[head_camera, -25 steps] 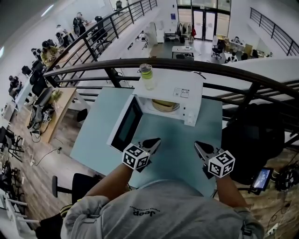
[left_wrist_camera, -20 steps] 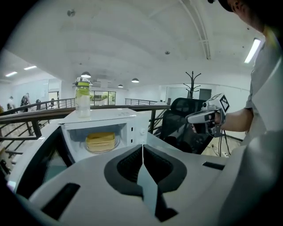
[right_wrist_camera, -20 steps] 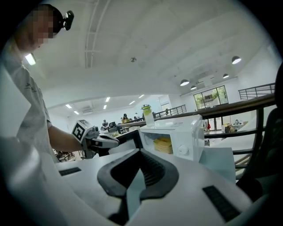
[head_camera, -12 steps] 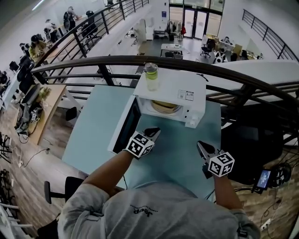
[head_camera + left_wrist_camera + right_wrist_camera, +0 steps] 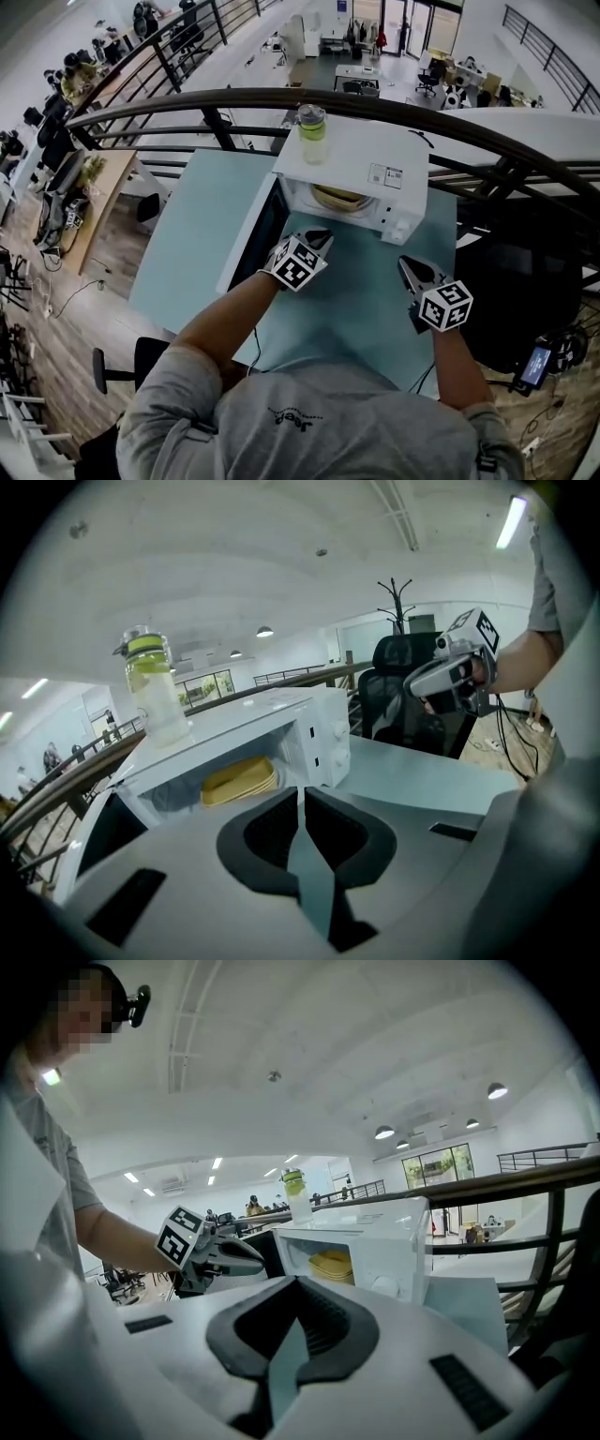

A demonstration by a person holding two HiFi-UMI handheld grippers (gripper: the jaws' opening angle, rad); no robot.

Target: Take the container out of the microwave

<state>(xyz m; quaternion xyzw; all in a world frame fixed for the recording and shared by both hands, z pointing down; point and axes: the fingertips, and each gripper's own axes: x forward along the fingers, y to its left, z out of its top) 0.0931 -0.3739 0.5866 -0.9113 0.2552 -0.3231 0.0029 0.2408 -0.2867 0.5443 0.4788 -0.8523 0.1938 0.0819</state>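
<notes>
A white microwave (image 5: 361, 159) stands at the far side of the pale blue table (image 5: 197, 234), its door (image 5: 258, 234) swung open to the left. A yellow container (image 5: 337, 197) sits inside the cavity, also seen as the container (image 5: 239, 780) and the container (image 5: 330, 1265). My left gripper (image 5: 319, 239) hovers just in front of the open cavity, jaws shut and empty. Further back on the right, my right gripper (image 5: 405, 265) is also shut with nothing in it. Neither touches the container.
A bottle of yellowish liquid (image 5: 312, 134) stands on the microwave's top left corner. A dark railing (image 5: 281, 98) runs behind the table over a drop to the floor below. A black chair (image 5: 525, 281) is to the right of the table.
Both grippers have moved forward toward the microwave. The left one has travelled further and rolled, now sitting close to the open cavity.
</notes>
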